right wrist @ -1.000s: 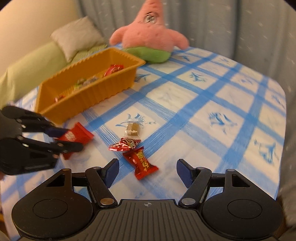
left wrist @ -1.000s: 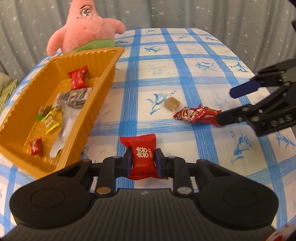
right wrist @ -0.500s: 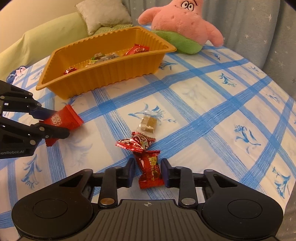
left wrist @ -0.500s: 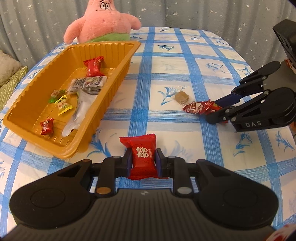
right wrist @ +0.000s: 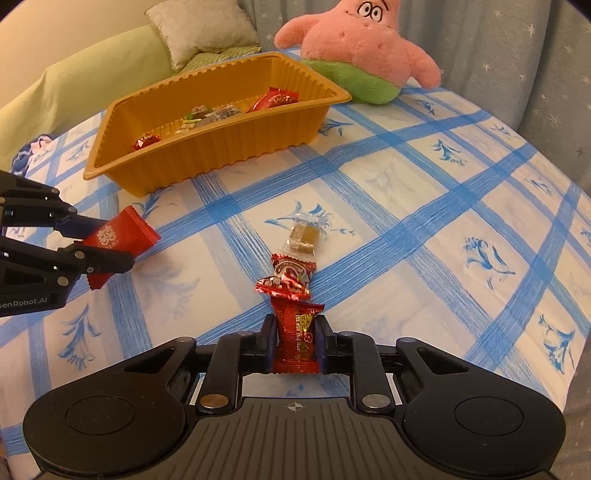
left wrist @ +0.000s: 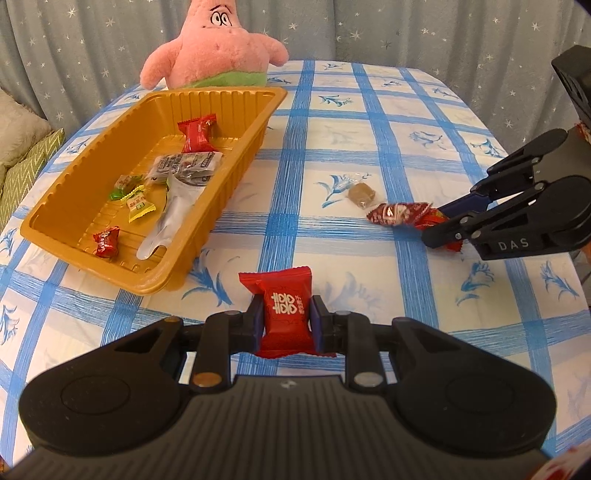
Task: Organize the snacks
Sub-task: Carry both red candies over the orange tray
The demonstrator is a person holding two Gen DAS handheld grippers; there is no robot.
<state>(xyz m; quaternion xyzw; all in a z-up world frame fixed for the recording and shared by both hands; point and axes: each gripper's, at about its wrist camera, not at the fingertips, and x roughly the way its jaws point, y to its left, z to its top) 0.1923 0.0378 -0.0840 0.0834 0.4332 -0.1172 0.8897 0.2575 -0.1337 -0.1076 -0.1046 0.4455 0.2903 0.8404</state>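
My left gripper [left wrist: 286,308] is shut on a red square candy packet [left wrist: 285,312] with white characters, held above the tablecloth just right of the orange tray [left wrist: 236,173]; it also shows in the right wrist view [right wrist: 114,240]. My right gripper [right wrist: 295,334] is shut on a red candy bar wrapper [right wrist: 297,332] low over the cloth. A red twisted candy [right wrist: 291,277] lies touching its far end, and a brown candy in clear wrap [right wrist: 303,236] lies beyond. The orange tray [right wrist: 207,155] holds several wrapped snacks.
A pink starfish plush [left wrist: 218,48] sits behind the tray at the table's far edge. A green sofa with a grey cushion [right wrist: 199,29] stands past the table's left side. The table is covered with a blue checked cloth [left wrist: 369,122].
My right gripper moved onto the red candy bar wrapper and closed on it. My left gripper rose and pulled back with its red packet.
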